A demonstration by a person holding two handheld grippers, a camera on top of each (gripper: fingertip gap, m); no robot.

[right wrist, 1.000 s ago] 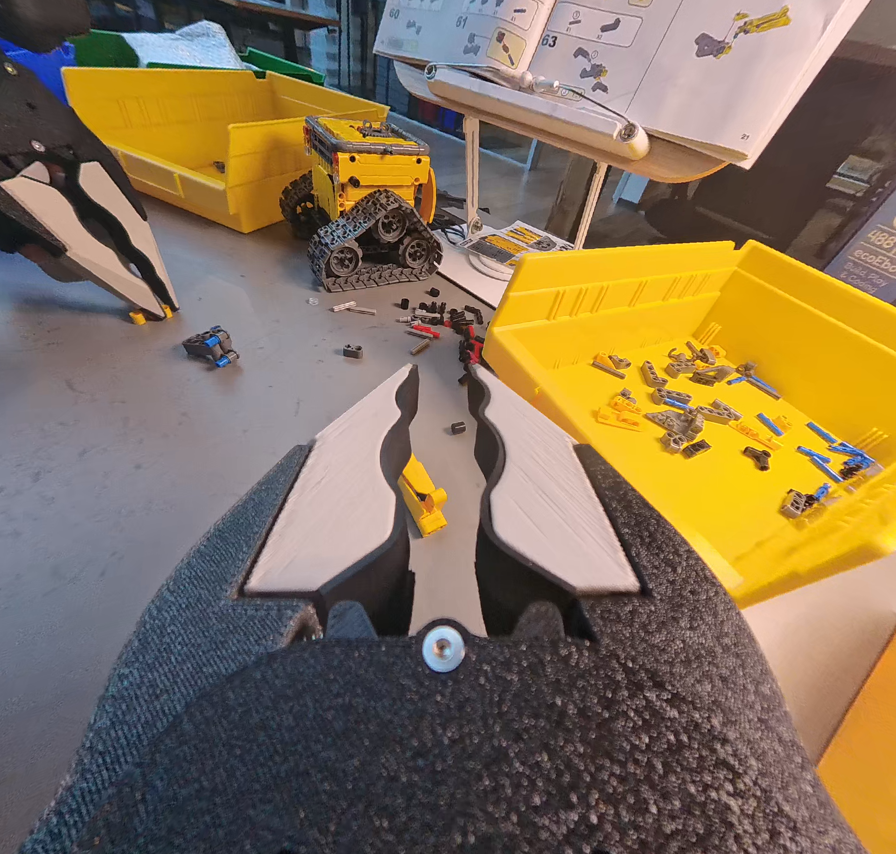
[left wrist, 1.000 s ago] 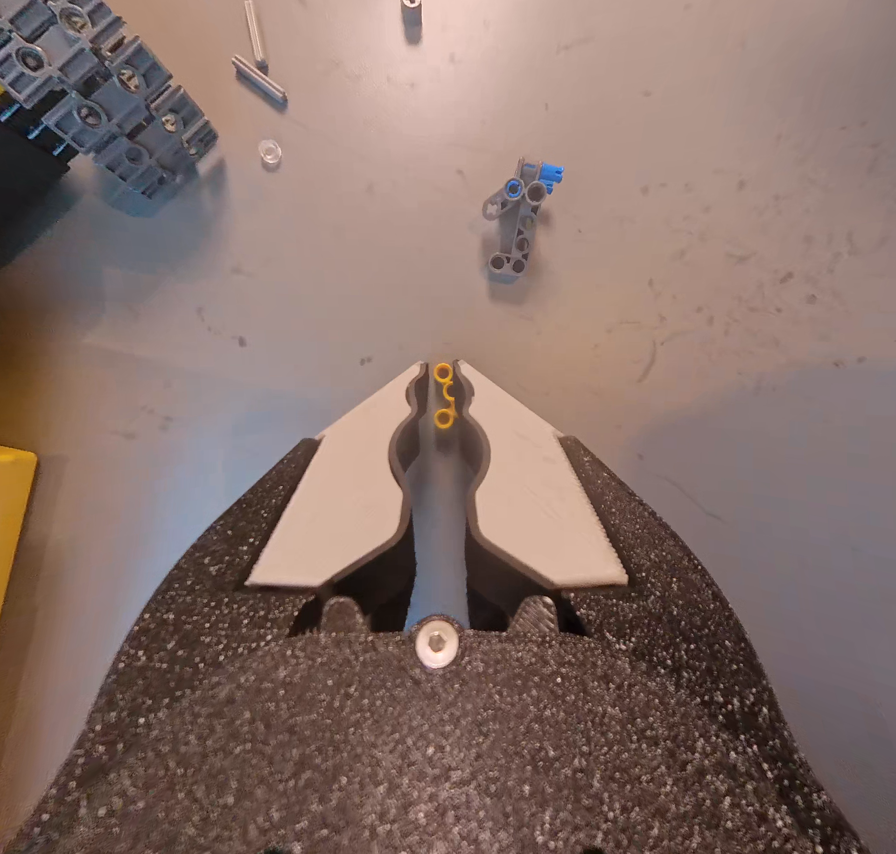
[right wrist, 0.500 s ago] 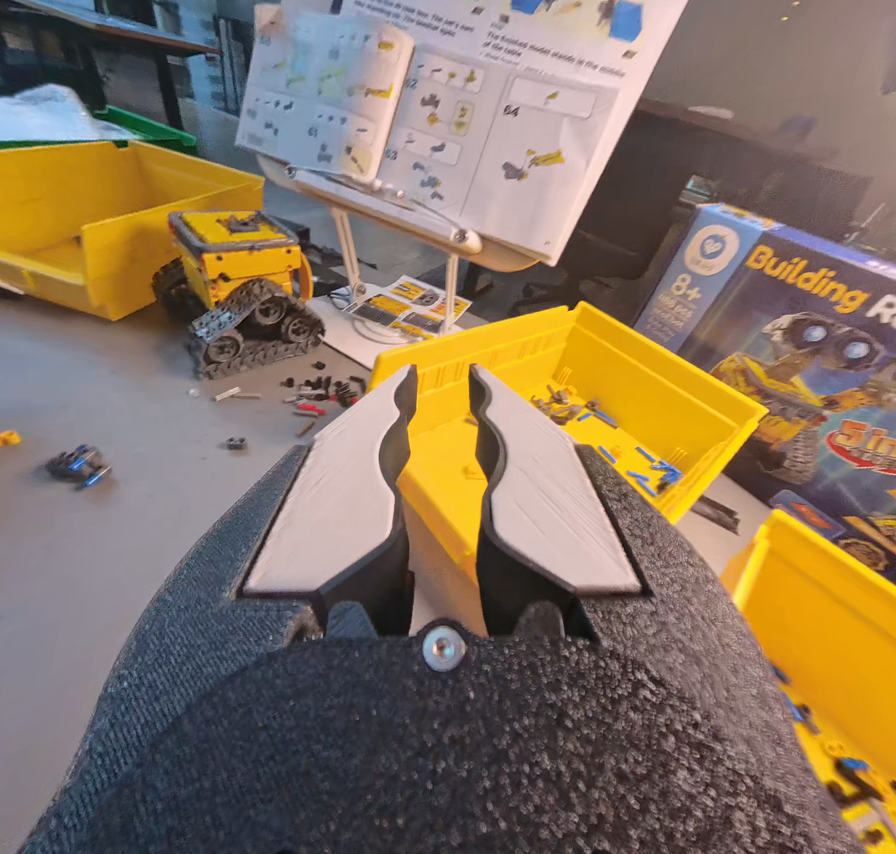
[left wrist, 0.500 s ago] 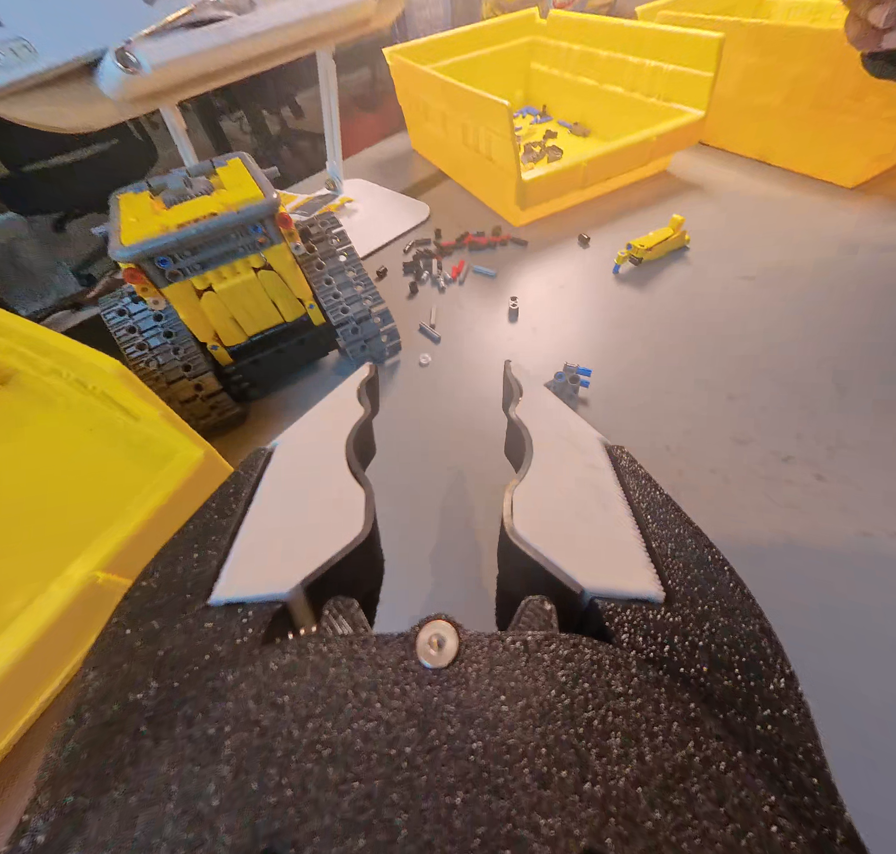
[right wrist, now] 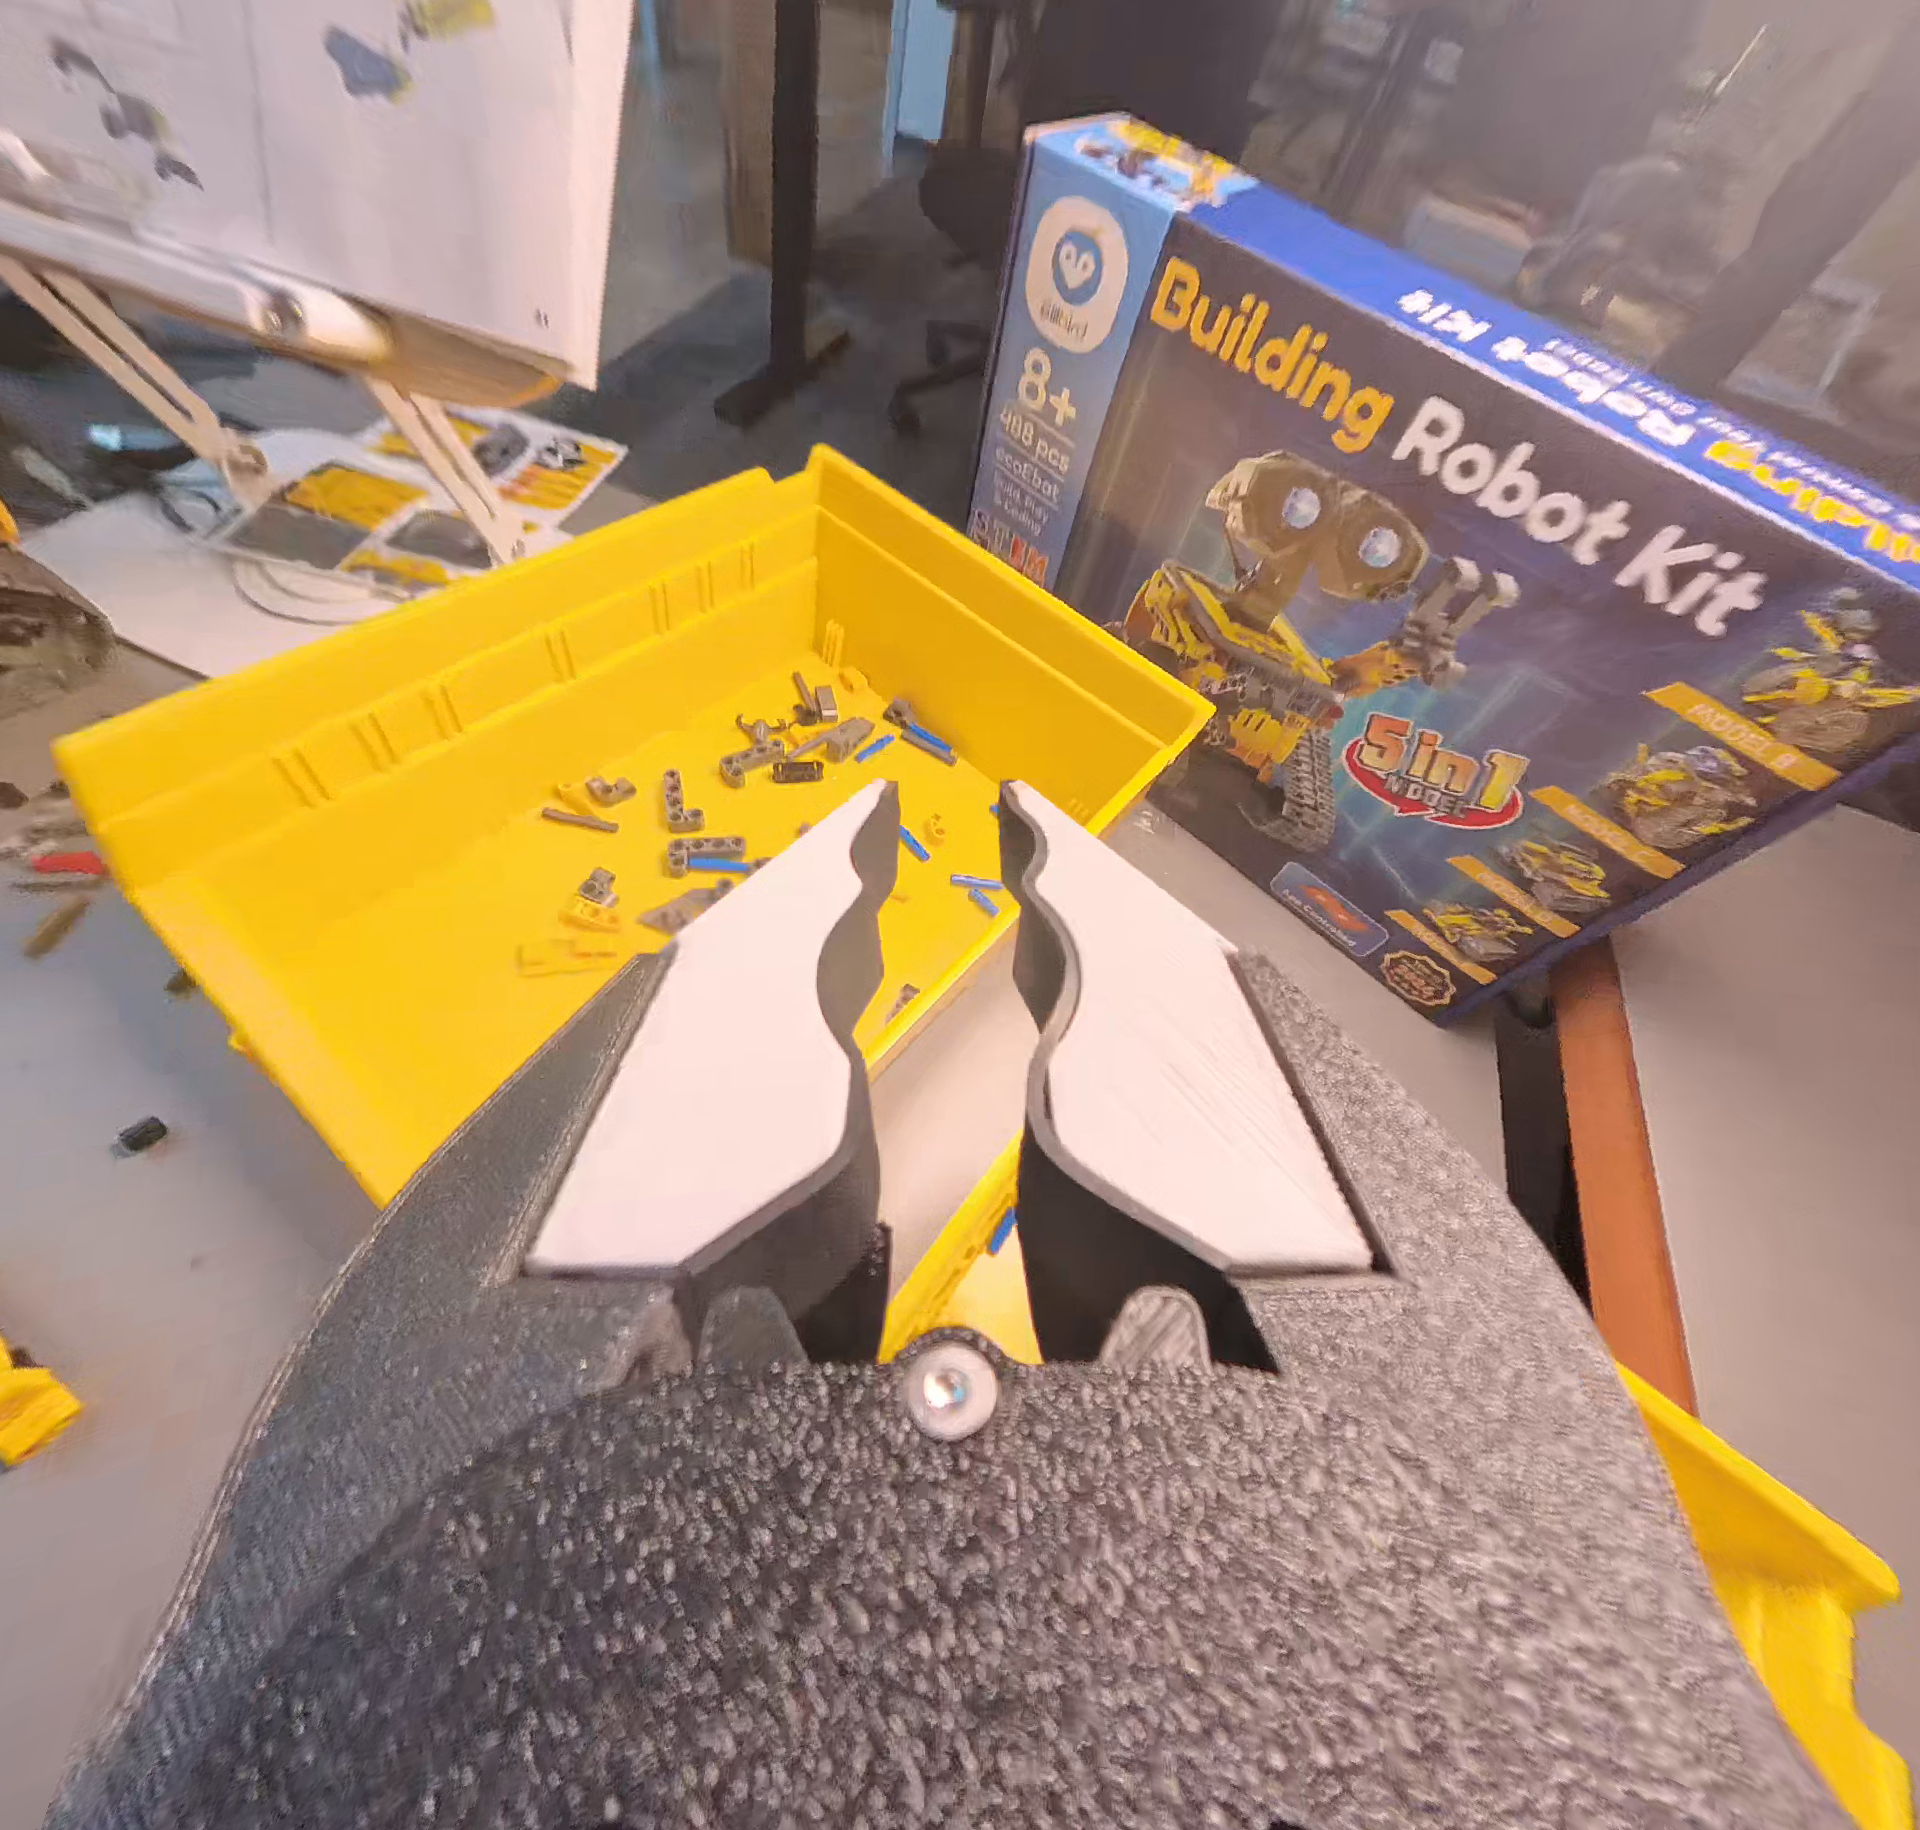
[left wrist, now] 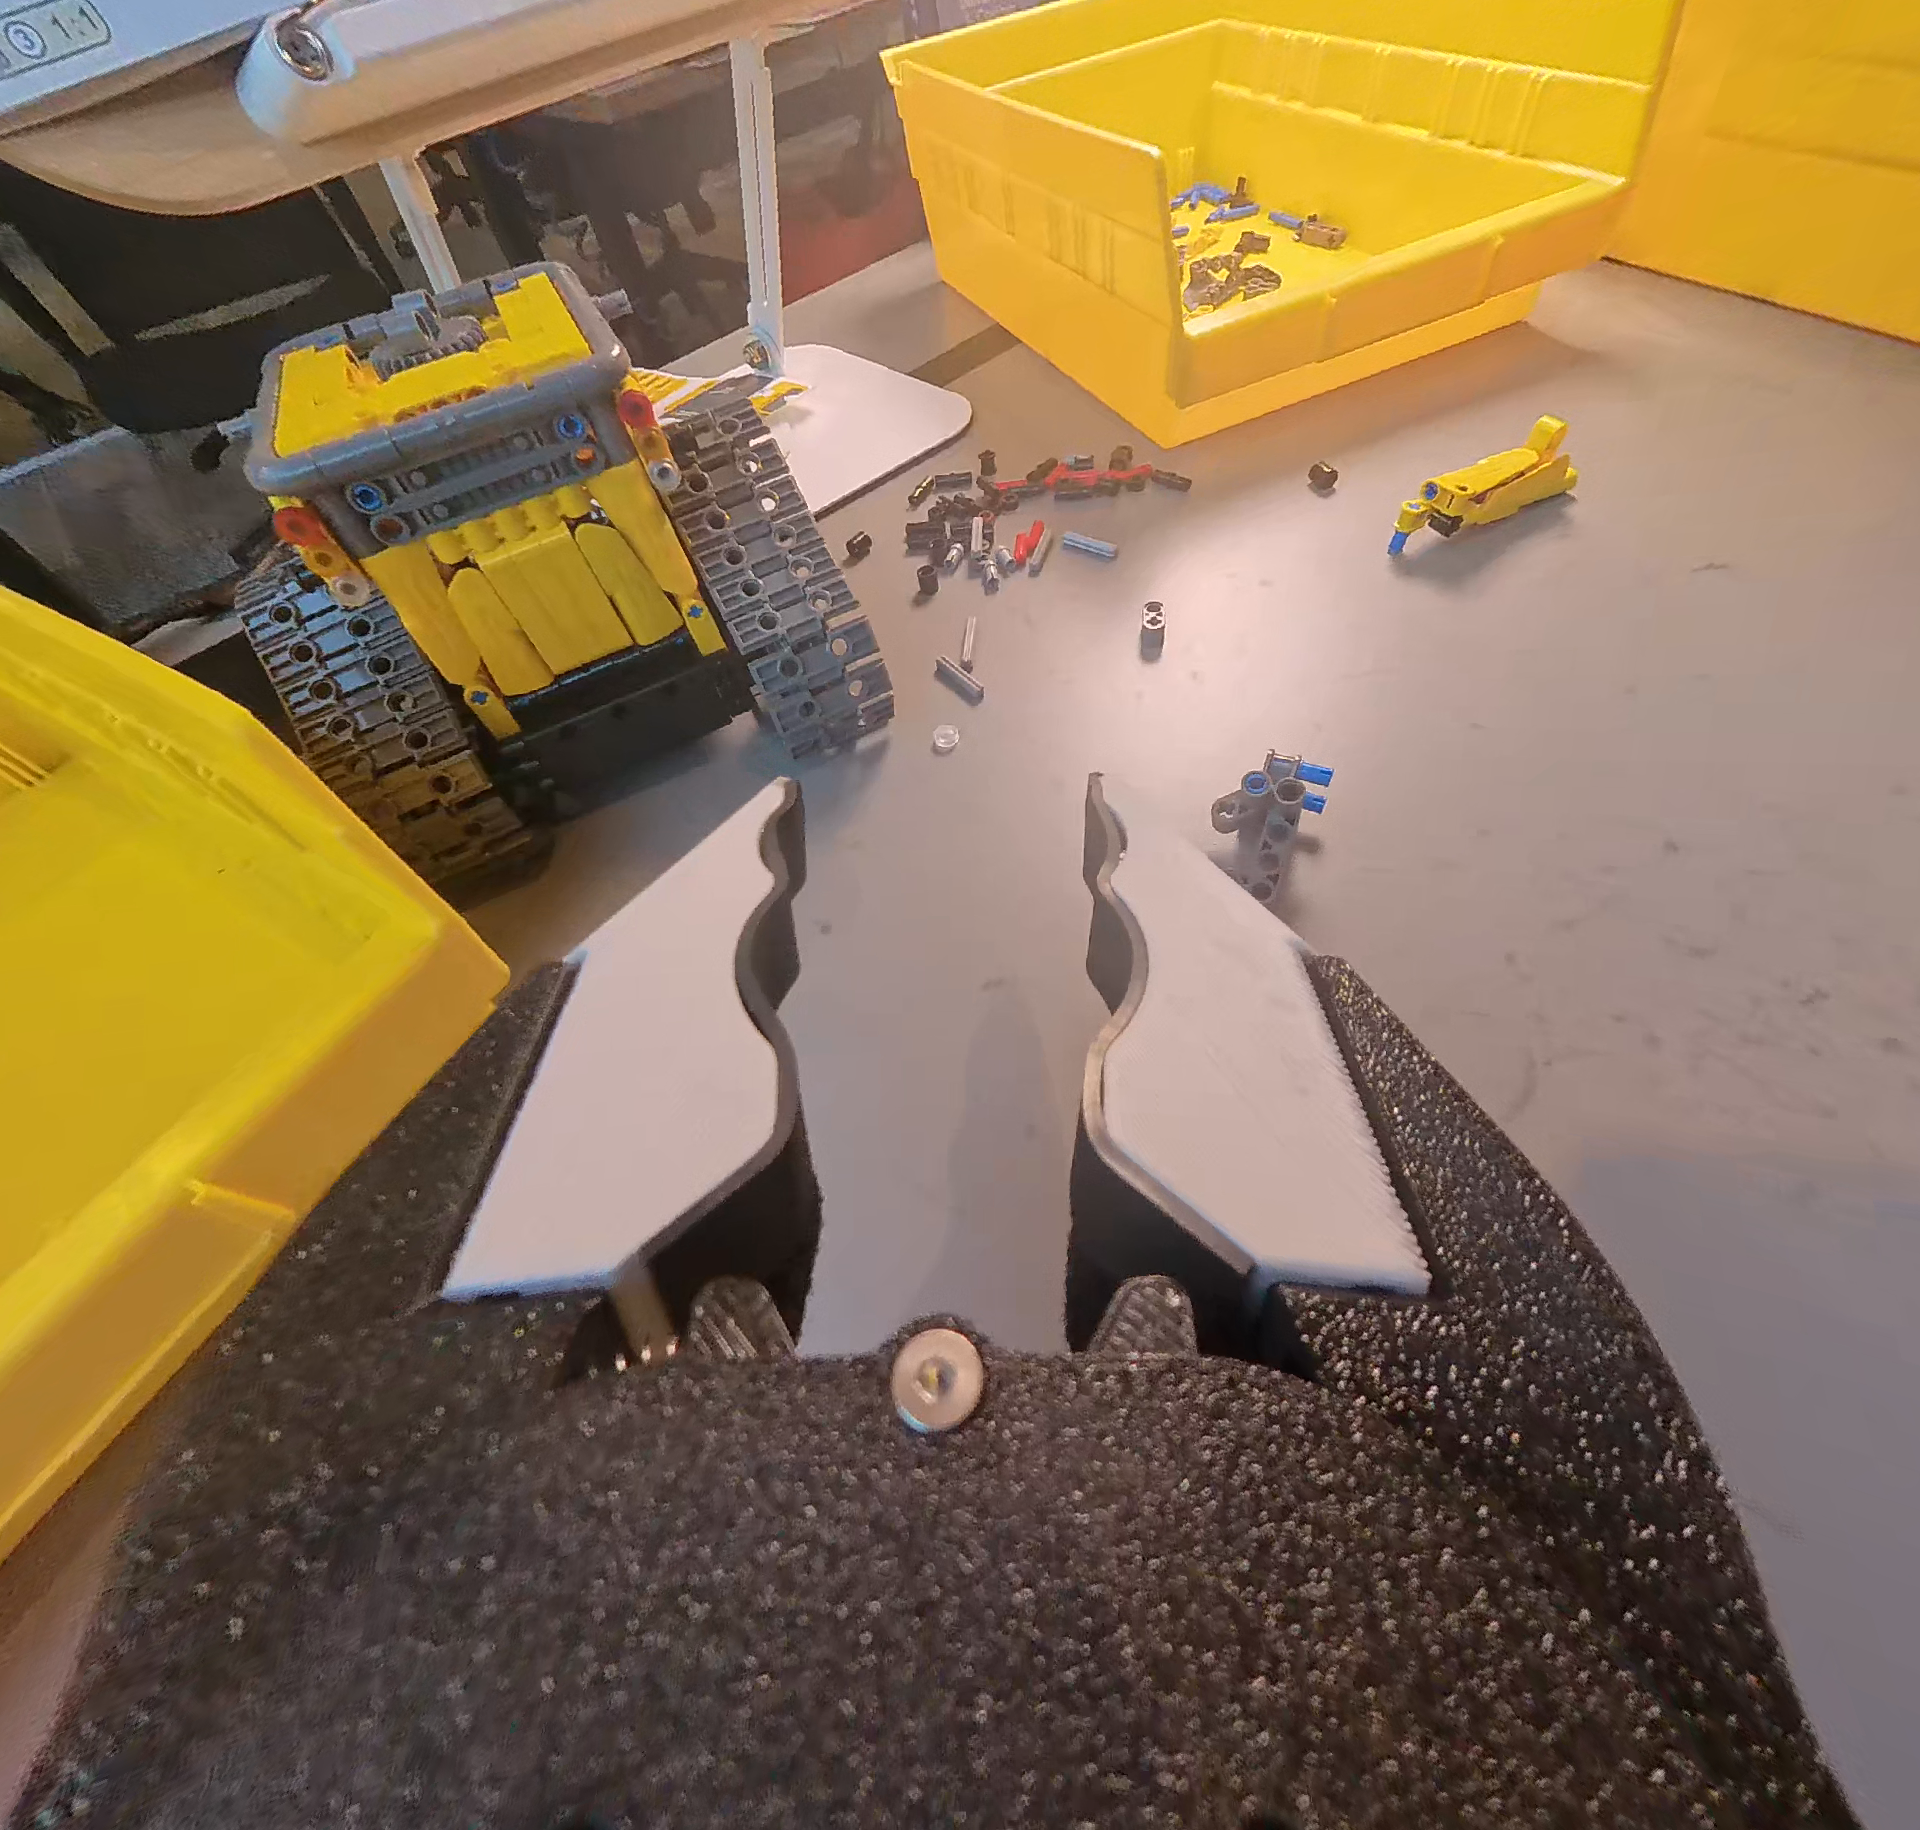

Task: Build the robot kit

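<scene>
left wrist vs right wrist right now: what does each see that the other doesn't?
Left wrist only: the open left gripper, the yellow tracked robot model, a small grey-and-blue piece beside the right fingertip, a yellow subassembly.
Right wrist only: the open right gripper, the blue kit box.
Both: the yellow bin of loose parts, the manual stand, the grey table.

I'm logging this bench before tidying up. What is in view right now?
tracked robot model: one, yellow and grey, table left
parts bin: one, yellow, holding small pieces
empty bin: one, yellow, near left
loose pins: a scatter, black and red, mid table
small yellow assembly: one, on table
grey-blue connector: one, by left fingertip
kit box: one, blue, behind bin
left hand-held gripper: open, empty
right hand-held gripper: open, empty, over parts bin
</scene>
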